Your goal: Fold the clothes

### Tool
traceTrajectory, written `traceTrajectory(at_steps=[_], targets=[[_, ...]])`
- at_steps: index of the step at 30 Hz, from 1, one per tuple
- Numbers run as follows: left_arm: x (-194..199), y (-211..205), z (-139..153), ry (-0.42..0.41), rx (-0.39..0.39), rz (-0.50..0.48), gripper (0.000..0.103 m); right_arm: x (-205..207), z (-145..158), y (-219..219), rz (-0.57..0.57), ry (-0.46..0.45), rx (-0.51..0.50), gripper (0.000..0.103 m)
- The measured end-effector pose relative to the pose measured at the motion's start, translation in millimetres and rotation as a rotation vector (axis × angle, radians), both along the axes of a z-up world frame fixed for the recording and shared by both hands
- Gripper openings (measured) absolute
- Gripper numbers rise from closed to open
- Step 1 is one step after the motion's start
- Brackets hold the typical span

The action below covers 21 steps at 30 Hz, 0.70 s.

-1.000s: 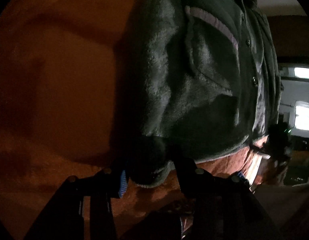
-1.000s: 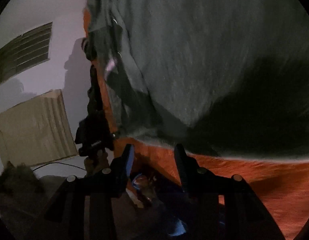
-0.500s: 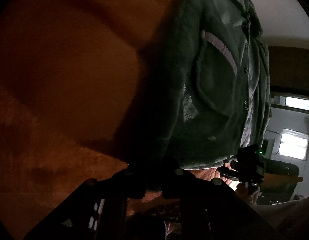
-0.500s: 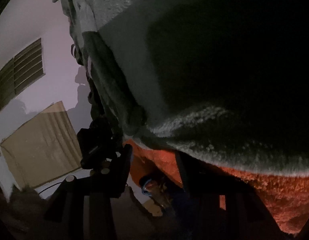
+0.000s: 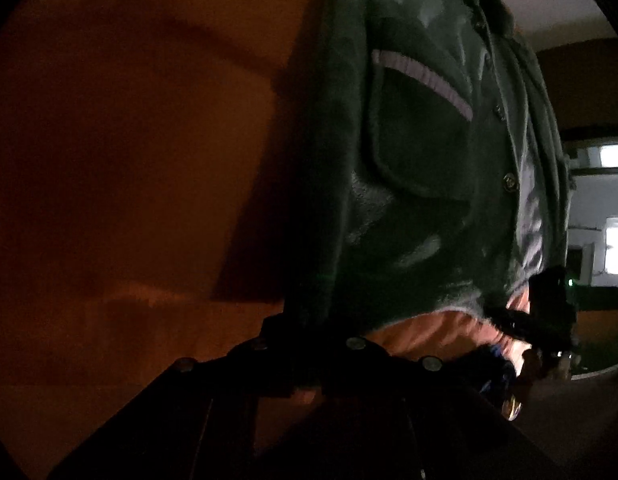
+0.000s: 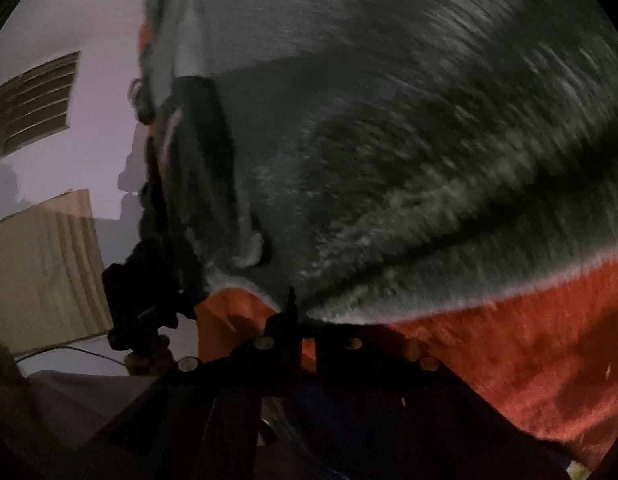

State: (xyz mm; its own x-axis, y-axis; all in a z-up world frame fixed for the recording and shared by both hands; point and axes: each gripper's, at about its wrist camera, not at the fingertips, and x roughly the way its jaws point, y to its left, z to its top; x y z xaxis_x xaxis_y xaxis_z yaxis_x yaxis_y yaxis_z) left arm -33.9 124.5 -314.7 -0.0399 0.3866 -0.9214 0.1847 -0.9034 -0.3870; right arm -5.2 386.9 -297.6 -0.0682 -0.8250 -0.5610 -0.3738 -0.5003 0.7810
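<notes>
Both tools clamped on fleece jacket (image 5: 421,208)

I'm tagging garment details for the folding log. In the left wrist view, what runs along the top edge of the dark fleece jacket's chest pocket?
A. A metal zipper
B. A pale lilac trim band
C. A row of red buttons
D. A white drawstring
B: a pale lilac ribbed band crosses the pocket opening on the dark fleece jacket; the buttons sit to the side on the placket.

A dim home room: orange blanket (image 5: 129,160), wall vent (image 6: 33,100), cardboard box (image 6: 41,268).
</notes>
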Motion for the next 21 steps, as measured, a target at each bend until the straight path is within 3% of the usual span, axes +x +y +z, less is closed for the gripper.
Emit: traceTrajectory(at_steps=[4, 7, 9, 13, 16, 21], targets=[[7, -1, -2, 0.033, -0.038, -0.069, 0.008, -6, 4, -8, 0.054, 0.026, 0.050, 0.003], [10, -24, -7, 0.032, -0.006, -0.066, 0.008, -8, 6, 5, 0.083, 0.041, 0.051, 0.003], [8, -27, -2, 0.043, 0.017, -0.065, 0.011, -12, 13, 7, 0.138, 0.060, 0.060, 0.010], [2, -31, 8, 0.060, 0.083, -0.053, 0.014, -29, 61, -2, 0.333, 0.229, 0.092, 0.025], [-2, -45, 8, 0.046, 0.125, -0.042, 0.019, -45, 89, -2, 0.380, 0.377, 0.107, 0.035], [-6, -33, -11, 0.007, 0.095, -0.083, 0.022, -84, 67, -37, 0.346, 0.342, 0.164, 0.039]])
